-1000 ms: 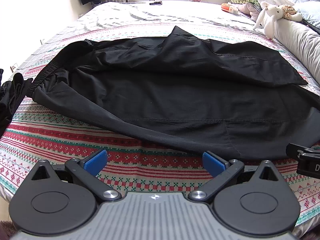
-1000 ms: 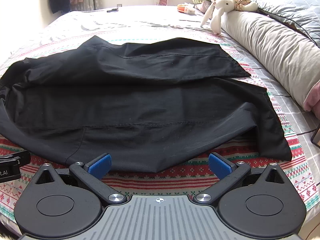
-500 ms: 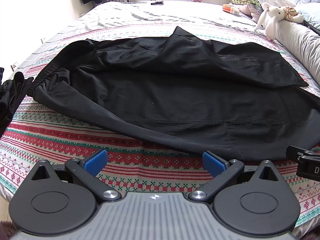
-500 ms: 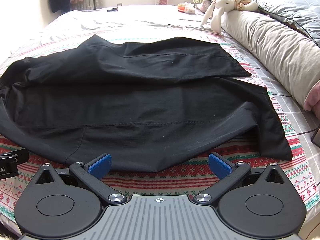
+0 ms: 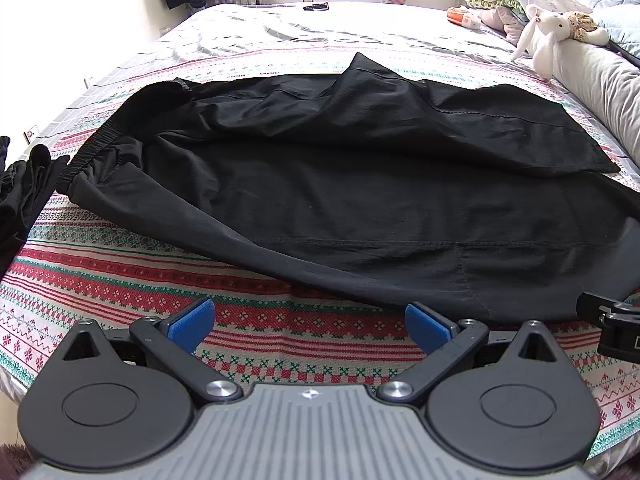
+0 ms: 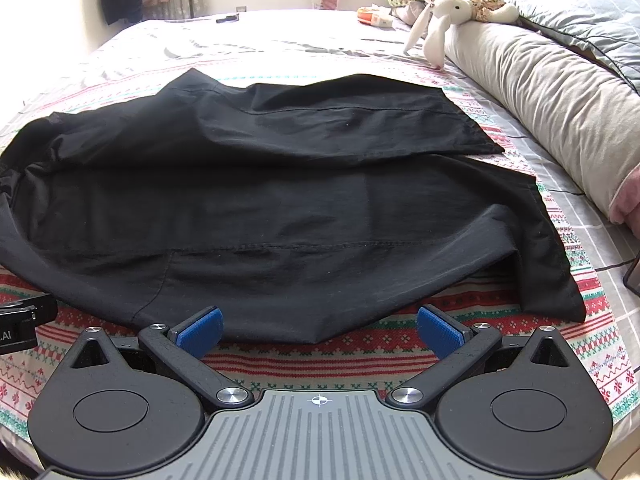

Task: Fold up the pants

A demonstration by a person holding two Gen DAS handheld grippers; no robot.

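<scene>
Pants (image 5: 360,200) lie crosswise, waistband left, apparently; left gripper (image 5: 308,326), right gripper (image 6: 318,328) both spread, empty

Both tools (image 5: 307,326) (image 6: 319,330) wide open, empty

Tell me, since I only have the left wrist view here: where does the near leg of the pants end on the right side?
Observer: The right wrist view shows it. The near leg's hem lies on the patterned blanket, short of the grey bolster.
Operator: Does it line up with the far leg?
Observer: No. The near hem sticks out past the far leg's hem, toward the bolster.
Operator: Is the right gripper holding anything?
Observer: No. The right gripper is open and empty, with the near edge of the pants right in front of it.
</scene>
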